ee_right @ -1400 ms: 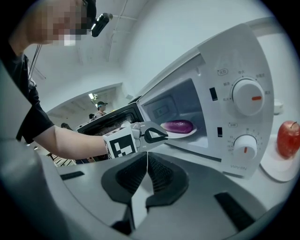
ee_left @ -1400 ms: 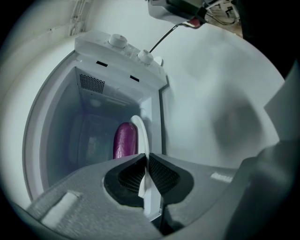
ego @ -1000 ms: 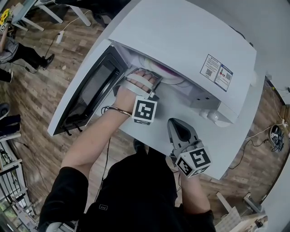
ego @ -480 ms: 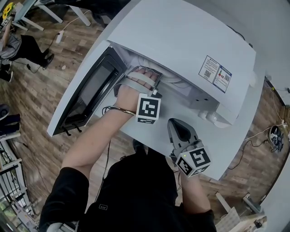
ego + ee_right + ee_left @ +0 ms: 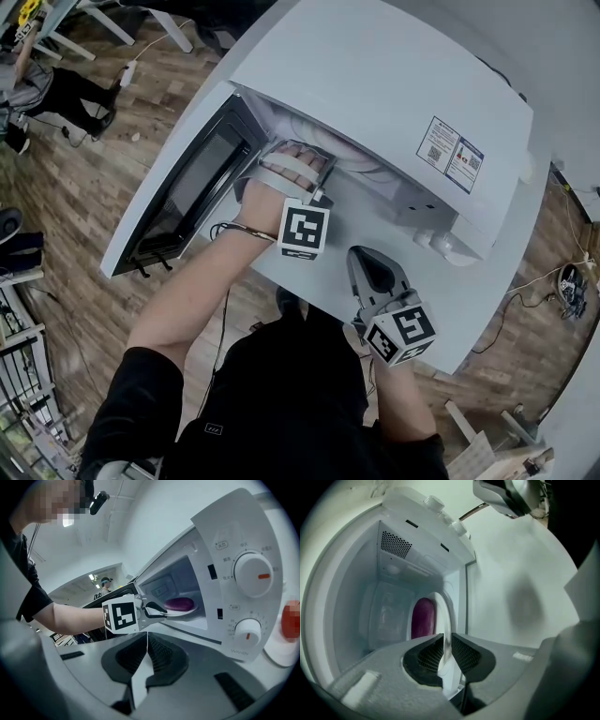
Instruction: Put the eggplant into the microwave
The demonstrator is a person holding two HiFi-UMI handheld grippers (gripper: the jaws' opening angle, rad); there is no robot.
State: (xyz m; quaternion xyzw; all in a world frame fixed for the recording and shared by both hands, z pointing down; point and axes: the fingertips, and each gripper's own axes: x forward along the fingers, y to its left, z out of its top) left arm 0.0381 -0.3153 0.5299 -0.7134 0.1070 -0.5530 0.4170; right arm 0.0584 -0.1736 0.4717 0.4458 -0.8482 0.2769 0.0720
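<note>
One rounded, dark-purple eggplant (image 5: 179,604) lies on plate (image 5: 183,613) in microwave (image 5: 243,541); left gripper (image 5: 447,635) jaws just opening, narrow, plate rim between; right gripper (image 5: 147,633) closed, empty.

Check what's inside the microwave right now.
A purple eggplant lies on a white plate in the microwave cavity. The left gripper, jaws just opening, straddles the plate rim. What's under the plate is hidden.
</note>
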